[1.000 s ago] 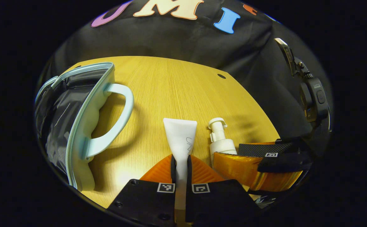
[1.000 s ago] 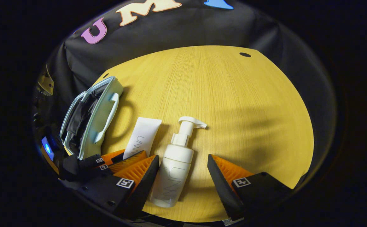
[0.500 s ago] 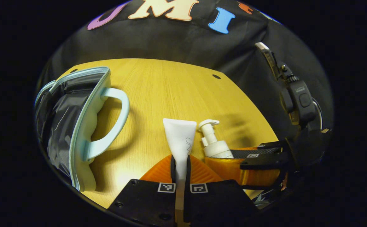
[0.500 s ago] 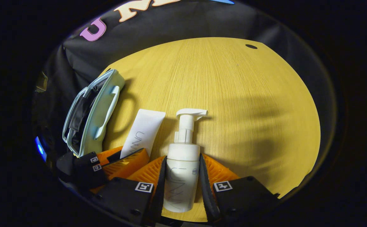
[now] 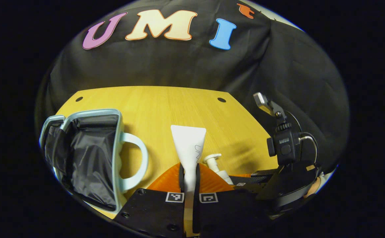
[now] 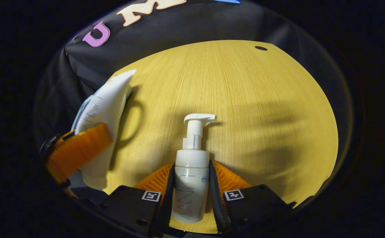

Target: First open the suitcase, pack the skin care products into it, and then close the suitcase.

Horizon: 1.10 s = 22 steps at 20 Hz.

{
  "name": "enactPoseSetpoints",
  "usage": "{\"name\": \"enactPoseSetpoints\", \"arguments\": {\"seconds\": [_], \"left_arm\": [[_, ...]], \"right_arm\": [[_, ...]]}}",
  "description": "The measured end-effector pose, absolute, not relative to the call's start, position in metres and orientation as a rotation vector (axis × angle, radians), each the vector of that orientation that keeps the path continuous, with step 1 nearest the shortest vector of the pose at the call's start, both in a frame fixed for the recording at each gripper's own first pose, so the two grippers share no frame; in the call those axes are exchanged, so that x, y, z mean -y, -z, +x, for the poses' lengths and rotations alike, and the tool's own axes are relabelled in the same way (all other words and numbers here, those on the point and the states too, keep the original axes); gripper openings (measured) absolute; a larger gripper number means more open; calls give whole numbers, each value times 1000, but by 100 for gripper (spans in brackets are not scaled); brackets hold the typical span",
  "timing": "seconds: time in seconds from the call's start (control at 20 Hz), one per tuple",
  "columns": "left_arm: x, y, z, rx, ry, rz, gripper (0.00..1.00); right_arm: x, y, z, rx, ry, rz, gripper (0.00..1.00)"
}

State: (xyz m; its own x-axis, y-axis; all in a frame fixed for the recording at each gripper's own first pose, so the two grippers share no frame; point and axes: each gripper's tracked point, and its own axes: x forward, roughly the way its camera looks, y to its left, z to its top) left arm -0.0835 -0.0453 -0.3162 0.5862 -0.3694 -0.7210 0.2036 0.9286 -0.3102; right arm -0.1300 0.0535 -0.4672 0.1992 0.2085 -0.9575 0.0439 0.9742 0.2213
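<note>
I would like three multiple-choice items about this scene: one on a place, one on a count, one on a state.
1. Where is the suitcase in the left gripper view?
A. left of the tube
B. right of the tube
C. behind the pump bottle

2. How many skin care products are gripped?
A. none
B. one
C. two

3. The suitcase is
A. zipped shut
B. open
C. upside down

Key: 1 A, it lies left of the white tube. 2 C, the left gripper clamps the tube and the right gripper clamps the pump bottle. 3 B, its dark lining shows.
</note>
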Motion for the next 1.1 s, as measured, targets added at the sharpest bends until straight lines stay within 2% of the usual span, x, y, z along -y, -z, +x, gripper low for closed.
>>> {"name": "enactPoseSetpoints", "arguments": {"seconds": [0.5, 0.8, 1.1], "left_arm": [[-88, 314, -73, -897, 118, -189, 2], [-165, 364, -74, -1000, 11, -175, 2], [-193, 413, -74, -1089, -22, -191, 2]], "right_arm": [[-53, 468, -129, -1347, -98, 202, 55], [-54, 467, -128, -1344, -44, 243, 55], [-55, 467, -130, -1345, 14, 260, 54]]}}
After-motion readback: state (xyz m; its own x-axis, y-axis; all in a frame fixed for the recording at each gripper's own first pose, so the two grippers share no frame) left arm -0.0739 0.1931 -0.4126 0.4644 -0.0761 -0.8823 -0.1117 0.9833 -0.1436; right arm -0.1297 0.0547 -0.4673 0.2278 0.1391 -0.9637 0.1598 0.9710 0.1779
